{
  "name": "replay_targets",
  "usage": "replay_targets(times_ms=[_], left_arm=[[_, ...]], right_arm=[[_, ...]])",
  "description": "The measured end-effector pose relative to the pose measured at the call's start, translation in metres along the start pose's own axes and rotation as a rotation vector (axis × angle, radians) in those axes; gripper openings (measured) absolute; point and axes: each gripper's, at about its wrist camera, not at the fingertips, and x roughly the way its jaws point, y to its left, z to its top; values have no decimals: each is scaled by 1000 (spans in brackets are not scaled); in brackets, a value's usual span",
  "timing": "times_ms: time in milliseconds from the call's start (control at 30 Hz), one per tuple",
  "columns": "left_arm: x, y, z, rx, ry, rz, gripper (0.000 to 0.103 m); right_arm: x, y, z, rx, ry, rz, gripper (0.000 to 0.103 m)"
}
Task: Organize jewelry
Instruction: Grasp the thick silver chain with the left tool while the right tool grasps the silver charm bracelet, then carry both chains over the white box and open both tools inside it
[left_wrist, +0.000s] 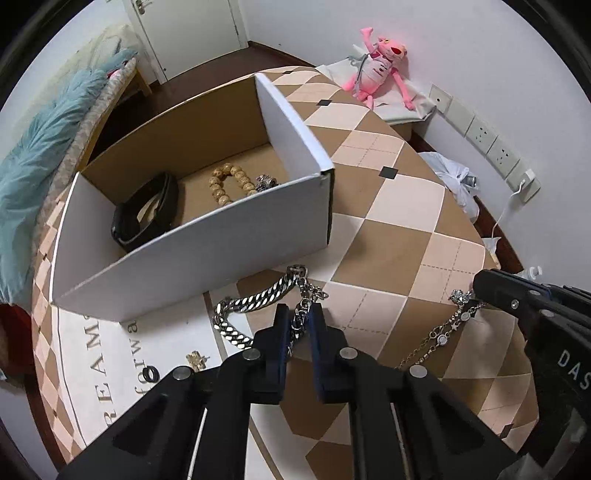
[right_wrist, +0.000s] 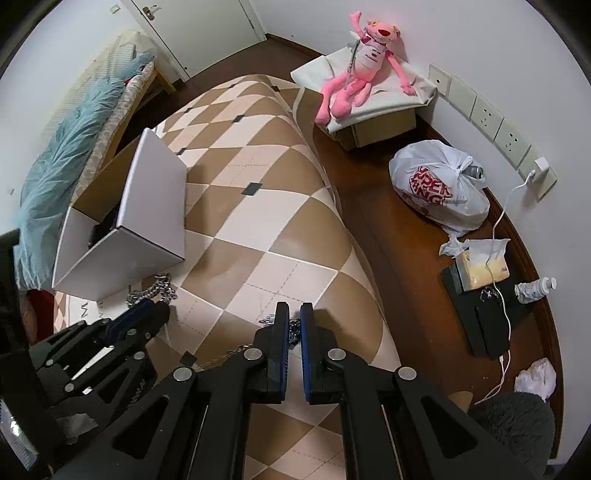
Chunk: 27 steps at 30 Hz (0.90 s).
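One chunky, shiny silver curb chain lies curled.

Ahead-left of the left fingers, white box wall blocked low passage. Right of them, bare checkered desk lay open up to the right fingers.

Box is sitting on the table, holding beads and belt; chain is lying just before it.
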Motion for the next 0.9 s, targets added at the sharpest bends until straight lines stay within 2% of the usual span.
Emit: replay_targets(times_ms=[133, 367, 600, 767, 900], left_arm=[[-15, 10, -3, -52, -22, -34, 8], [-65, 46, -13, -164, -88, -99, 8], [-104, 76, -18, -228, -137, -142, 8], [-129, 91, -9, -254, -177, -175, 8], [-152, 104, 10, -260, -225, -197, 8]], right_arm=[[-11, 6, 1, -14, -11, 22, 6], [-38, 27, -2, -69, -29, 81, 6], [-68, 48, 6, -110, -54, 154, 6], [-97, 73, 20, -162, -83, 216, 6], [-122, 100, 39, -224, -119, 255, 6]])
